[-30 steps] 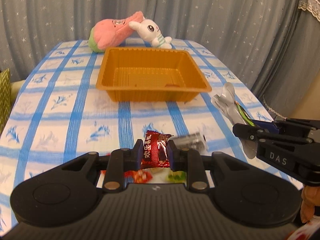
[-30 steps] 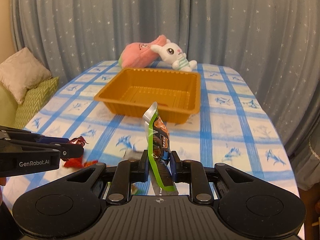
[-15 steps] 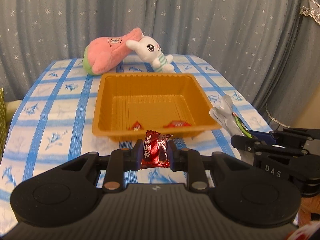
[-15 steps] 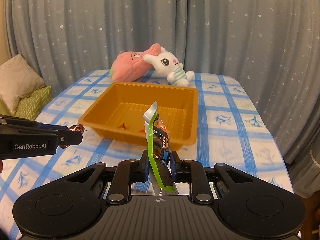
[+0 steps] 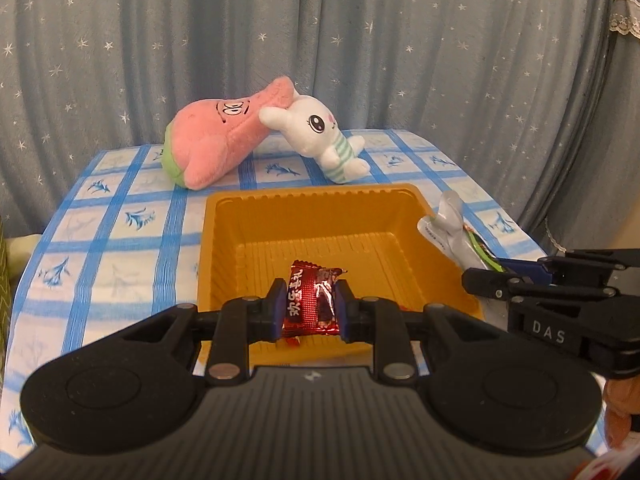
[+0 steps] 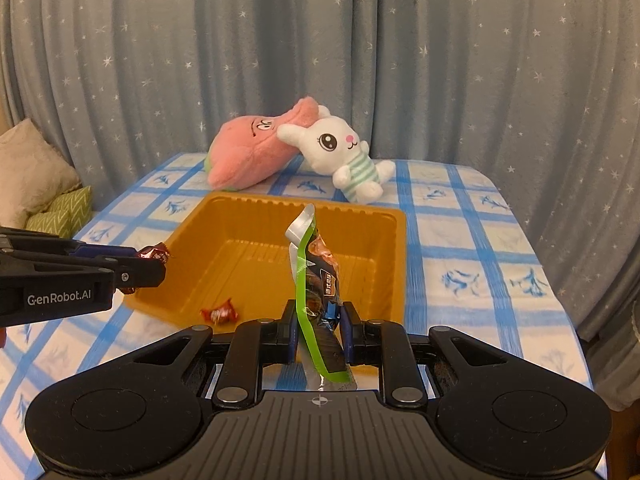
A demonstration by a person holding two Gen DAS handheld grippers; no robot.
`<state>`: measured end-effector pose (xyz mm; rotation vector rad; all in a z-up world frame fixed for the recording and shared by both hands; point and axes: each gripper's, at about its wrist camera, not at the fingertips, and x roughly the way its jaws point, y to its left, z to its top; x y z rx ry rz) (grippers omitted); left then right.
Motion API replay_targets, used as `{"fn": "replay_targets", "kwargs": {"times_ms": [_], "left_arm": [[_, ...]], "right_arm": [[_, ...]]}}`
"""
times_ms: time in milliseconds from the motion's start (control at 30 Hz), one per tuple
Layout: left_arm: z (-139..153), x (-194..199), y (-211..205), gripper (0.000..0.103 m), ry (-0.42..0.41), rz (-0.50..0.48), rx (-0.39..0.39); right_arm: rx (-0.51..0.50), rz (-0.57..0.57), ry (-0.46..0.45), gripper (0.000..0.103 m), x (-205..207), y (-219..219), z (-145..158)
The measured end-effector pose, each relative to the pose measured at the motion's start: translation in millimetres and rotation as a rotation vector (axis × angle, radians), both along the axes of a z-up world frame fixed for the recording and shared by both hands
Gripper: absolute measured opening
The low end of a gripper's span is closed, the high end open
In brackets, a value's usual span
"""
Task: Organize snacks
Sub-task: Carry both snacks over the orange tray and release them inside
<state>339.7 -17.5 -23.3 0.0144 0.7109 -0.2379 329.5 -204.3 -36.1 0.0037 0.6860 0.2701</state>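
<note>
Orange tray — both grippers' jaws grip snacks.

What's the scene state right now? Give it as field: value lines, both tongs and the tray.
left tongs: shut on red candy, held over the tray's near edge
right tongs: shut on green-edged snack packet, packet upright
orange tray: on the blue checked tablecloth, one red candy in tray near the front wall
behind tray: pink plush with white bunny plush leaning on it
backdrop: starred curtain
</note>
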Motion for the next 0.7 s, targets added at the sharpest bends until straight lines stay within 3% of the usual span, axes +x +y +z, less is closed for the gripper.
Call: {"fn": "replay_targets", "kwargs": {"times_ms": [533,600,700], "left_arm": [[-33,54,-6,0.023,0.059,-0.004,-0.006],[-35,56,-4,0.032,0.063,0.009,-0.014],[-36,55,2,0.034,0.060,0.022,-0.012]], "right_arm": [[0.027,-0.033,0.051,0.021,59,-3,-16],[0.031,-0.035,0.060,0.021,61,-4,-19],[0.036,-0.035,0.070,0.021,62,-4,-23]]}}
